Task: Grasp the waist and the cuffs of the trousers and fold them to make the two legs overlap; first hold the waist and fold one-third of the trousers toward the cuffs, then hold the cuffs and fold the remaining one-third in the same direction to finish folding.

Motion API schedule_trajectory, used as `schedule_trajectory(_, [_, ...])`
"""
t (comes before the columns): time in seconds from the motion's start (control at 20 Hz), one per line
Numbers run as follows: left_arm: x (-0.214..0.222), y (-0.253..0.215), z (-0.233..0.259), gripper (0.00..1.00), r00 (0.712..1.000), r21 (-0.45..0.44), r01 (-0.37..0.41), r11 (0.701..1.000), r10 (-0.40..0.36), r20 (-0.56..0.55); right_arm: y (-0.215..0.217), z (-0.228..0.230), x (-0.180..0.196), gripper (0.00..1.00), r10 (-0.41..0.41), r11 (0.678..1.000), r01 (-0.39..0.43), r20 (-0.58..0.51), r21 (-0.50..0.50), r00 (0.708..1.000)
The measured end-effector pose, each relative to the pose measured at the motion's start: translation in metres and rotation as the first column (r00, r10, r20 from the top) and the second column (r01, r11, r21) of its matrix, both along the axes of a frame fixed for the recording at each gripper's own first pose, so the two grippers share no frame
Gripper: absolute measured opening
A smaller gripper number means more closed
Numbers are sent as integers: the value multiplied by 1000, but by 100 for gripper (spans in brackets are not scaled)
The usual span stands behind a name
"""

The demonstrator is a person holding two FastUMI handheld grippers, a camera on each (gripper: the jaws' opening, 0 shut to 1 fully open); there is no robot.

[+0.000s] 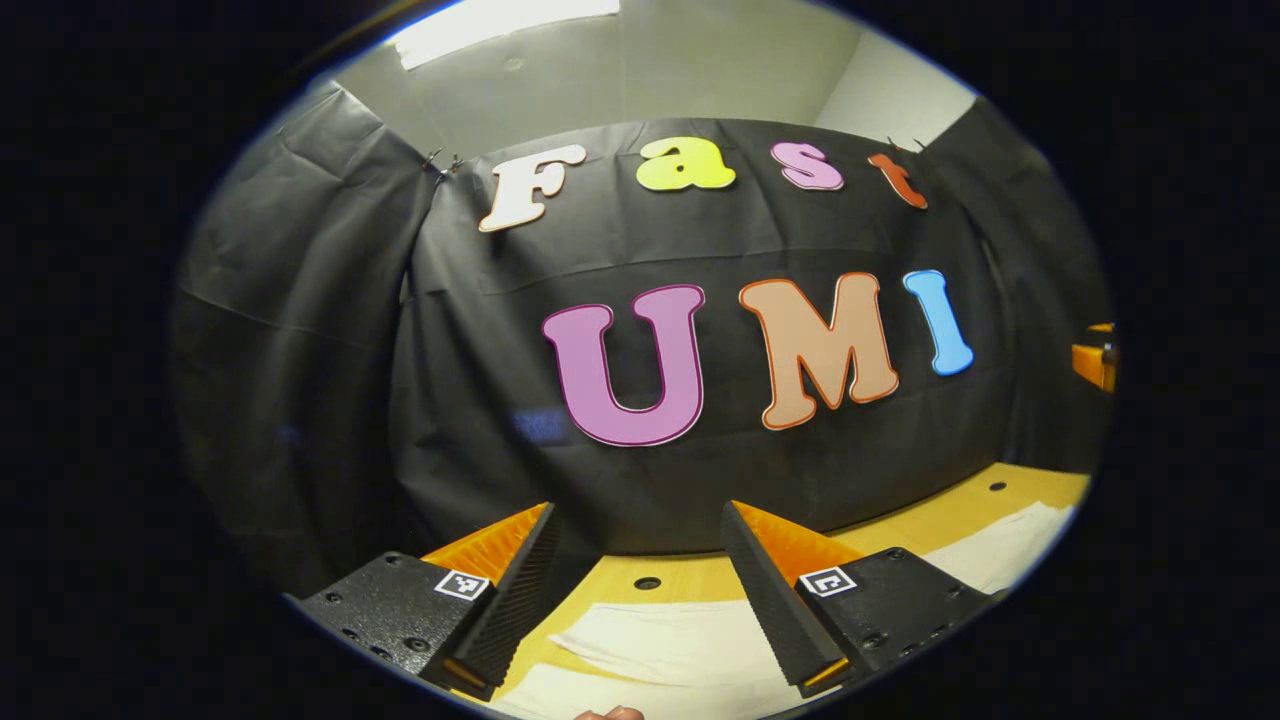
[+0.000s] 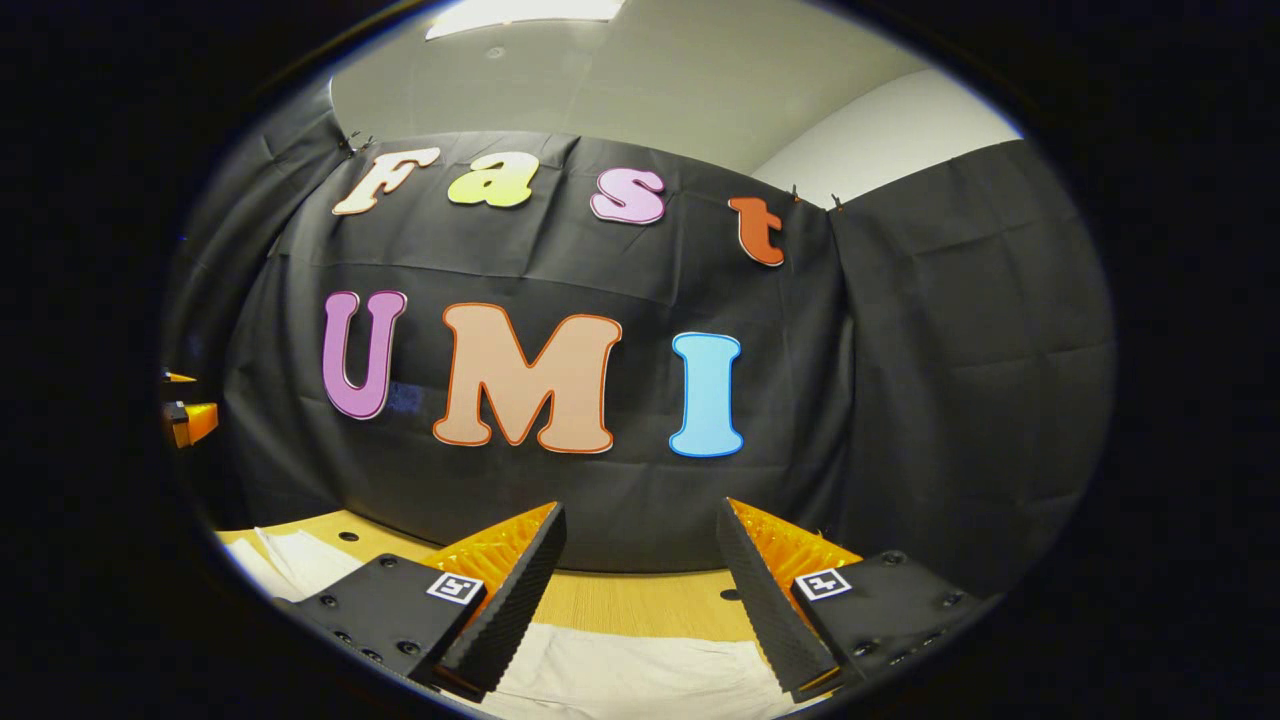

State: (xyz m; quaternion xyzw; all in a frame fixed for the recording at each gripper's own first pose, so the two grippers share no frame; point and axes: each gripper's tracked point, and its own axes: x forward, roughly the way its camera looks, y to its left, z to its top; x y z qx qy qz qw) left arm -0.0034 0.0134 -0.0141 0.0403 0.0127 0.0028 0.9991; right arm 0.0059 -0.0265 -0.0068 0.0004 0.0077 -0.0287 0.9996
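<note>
White trousers lie flat on the wooden table, below and ahead of my left gripper, which is open with nothing between its fingers. More of the white cloth reaches to the right in the left gripper view. In the right gripper view the trousers lie under my right gripper, also open and held above the cloth. Another stretch of the cloth shows at the lower left there.
The black cloth wall stands close behind the table's far edge. The tabletop has small round holes. The other gripper's edge shows far right in the left gripper view, and at far left in the right gripper view.
</note>
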Motion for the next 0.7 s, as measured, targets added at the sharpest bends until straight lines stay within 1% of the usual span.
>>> schedule_trajectory(0.05, [0,1,-1,96,1000,35,8,999,-8,-1,0,-2,0,97,-2,1000,2,-2,3,1000])
schedule_trajectory(0.15, [-2,5,-8,96,1000,82,23,996,-22,-14,0,-4,0,97,-2,1000,2,-9,6,1000])
schedule_trajectory(0.25, [-6,6,-18,96,998,127,58,990,-52,-45,-2,-8,-2,97,-5,1000,5,-10,2,1000])
schedule_trajectory(0.3, [-9,7,-25,96,996,173,77,982,-67,-62,-3,-9,-2,97,-7,1000,7,-10,0,1000])
schedule_trajectory(0.4, [-16,10,-38,96,991,270,119,955,-96,-96,-2,-13,-3,97,-8,1000,8,-17,-1,1000])
schedule_trajectory(0.5, [-24,11,-59,96,980,345,177,922,-133,-147,-3,-20,-5,97,-7,1000,7,-27,0,1000])
schedule_trajectory(0.6, [-33,12,-85,96,964,395,234,888,-159,-214,-2,-26,-5,97,-8,1000,8,-39,5,999])
schedule_trajectory(0.7, [-45,16,-118,96,939,435,296,850,-176,-296,-2,-32,-5,97,-9,1000,10,-49,11,999])
